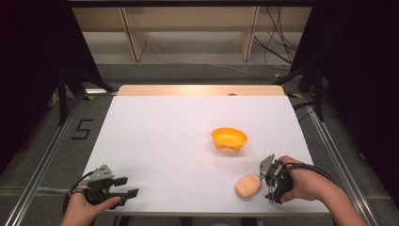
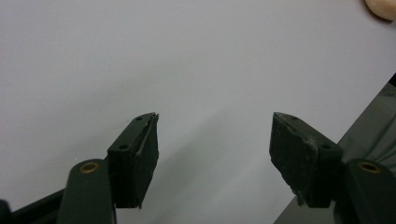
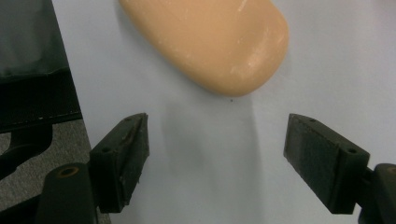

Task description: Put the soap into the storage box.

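Observation:
A peach, rounded soap-like block (image 1: 248, 186) lies on the white table (image 1: 164, 136) near the front right. My right gripper (image 1: 265, 187) is just to its right, pointing at it. In the right gripper view the jaws (image 3: 217, 119) stand open with bare table between them, and the block (image 3: 210, 42) lies just beyond the tips, untouched. An orange bowl (image 1: 229, 139) stands empty behind the block, right of the middle. My left gripper (image 1: 127, 186) rests at the front left, open over bare table (image 2: 215, 116), holding nothing. A corner of the block (image 2: 384, 6) shows far off.
The table's front edge runs close under both hands, with grey floor (image 3: 28, 42) beyond it. Metal rails (image 1: 44, 155) flank the table on both sides. Wooden shelving (image 1: 188, 28) and cables (image 1: 277, 42) lie behind the far edge.

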Demonstrator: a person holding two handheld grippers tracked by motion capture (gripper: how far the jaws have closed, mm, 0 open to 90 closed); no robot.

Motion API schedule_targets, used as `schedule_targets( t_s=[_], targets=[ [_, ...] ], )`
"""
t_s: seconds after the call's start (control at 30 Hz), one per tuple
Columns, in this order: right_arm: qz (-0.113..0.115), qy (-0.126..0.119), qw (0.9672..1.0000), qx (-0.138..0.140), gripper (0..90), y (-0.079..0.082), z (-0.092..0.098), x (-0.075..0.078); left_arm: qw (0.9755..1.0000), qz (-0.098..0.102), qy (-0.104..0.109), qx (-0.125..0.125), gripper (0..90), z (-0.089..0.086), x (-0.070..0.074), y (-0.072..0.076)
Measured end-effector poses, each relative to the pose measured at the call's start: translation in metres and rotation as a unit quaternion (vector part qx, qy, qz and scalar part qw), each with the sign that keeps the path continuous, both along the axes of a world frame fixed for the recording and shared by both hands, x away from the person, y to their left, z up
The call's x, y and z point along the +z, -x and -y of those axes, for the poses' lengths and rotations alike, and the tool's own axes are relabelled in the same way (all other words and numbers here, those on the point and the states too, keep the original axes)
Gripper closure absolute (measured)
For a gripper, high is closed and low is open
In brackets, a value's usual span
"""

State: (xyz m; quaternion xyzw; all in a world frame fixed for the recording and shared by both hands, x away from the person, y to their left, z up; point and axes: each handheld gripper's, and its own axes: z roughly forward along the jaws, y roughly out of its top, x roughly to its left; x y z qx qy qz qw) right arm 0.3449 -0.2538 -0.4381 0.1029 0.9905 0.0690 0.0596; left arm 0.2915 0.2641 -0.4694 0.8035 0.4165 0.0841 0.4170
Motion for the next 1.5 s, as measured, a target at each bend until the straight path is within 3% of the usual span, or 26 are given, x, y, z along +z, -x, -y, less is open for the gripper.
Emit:
schedule_targets(
  t_s=[0.17,0.23,0.37,0.47,0.5,0.53,0.57,0.63,0.67,0.83,1.03,1.07,1.17,1.23,1.3,1.4,1.5],
  targets=[
    [-0.009,0.006,0.9999,0.012,22.4,-0.005,-0.005,-0.002,1.0000,-0.001,-0.001,-0.001,32.6,0.000,0.000,0.000],
    [-0.015,0.009,0.9998,0.005,22.3,-0.005,-0.008,-0.002,1.0000,-0.001,0.001,-0.001,32.5,0.000,0.000,0.000],
    [-0.012,0.006,0.9997,0.020,21.9,-0.009,-0.013,-0.003,1.0000,-0.001,0.001,0.000,32.6,0.000,0.000,0.000],
    [-0.015,0.007,0.9997,0.016,21.5,-0.010,-0.016,-0.003,1.0000,-0.001,0.001,-0.001,32.4,0.000,0.000,0.000],
    [-0.015,0.006,0.9994,0.032,20.9,-0.013,-0.019,-0.004,1.0000,-0.001,0.001,0.000,32.4,0.000,0.000,0.000],
    [-0.020,0.007,0.9995,0.023,20.3,-0.012,-0.020,-0.004,1.0000,-0.001,0.001,0.000,32.3,0.000,0.000,0.000],
    [-0.016,0.005,0.9993,0.034,19.5,-0.014,-0.022,-0.005,1.0000,0.002,-0.004,-0.001,32.3,-0.001,0.000,0.000],
    [-0.021,0.004,0.9994,0.026,19.5,-0.013,-0.024,-0.005,1.0000,0.000,-0.002,-0.001,32.3,-0.001,0.000,0.000],
    [-0.024,0.001,0.9991,0.036,19.5,-0.015,-0.026,-0.006,1.0000,-0.001,-0.002,-0.001,32.1,-0.001,0.000,0.000],
    [-0.025,0.004,0.9990,0.037,19.1,-0.018,-0.032,-0.007,0.9999,0.003,-0.009,-0.004,31.9,-0.001,0.000,-0.001],
    [-0.029,0.008,0.9985,0.045,17.8,-0.020,-0.038,-0.008,1.0000,0.000,-0.002,0.000,31.9,-0.001,0.000,0.000],
    [-0.028,0.005,0.9980,0.056,17.2,-0.022,-0.039,-0.009,1.0000,0.001,-0.001,0.000,31.9,-0.001,0.000,0.000],
    [-0.035,0.004,0.9983,0.047,16.5,-0.021,-0.040,-0.011,1.0000,0.001,-0.002,-0.001,31.9,-0.001,0.000,0.000],
    [-0.040,-0.001,0.9976,0.057,16.0,-0.021,-0.042,-0.015,1.0000,0.001,-0.004,-0.002,31.9,-0.001,0.000,0.000],
    [-0.039,-0.004,0.9983,0.044,15.9,-0.020,-0.043,-0.016,1.0000,0.001,-0.002,-0.001,31.9,-0.001,0.000,0.000],
    [-0.039,-0.008,0.9977,0.054,16.2,-0.021,-0.045,-0.018,1.0000,0.002,-0.008,-0.003,31.9,-0.001,0.000,-0.001],
    [-0.038,-0.002,0.9982,0.045,16.1,-0.020,-0.047,-0.019,1.0000,0.002,-0.007,-0.004,31.9,-0.001,0.000,0.000]
  ],
)
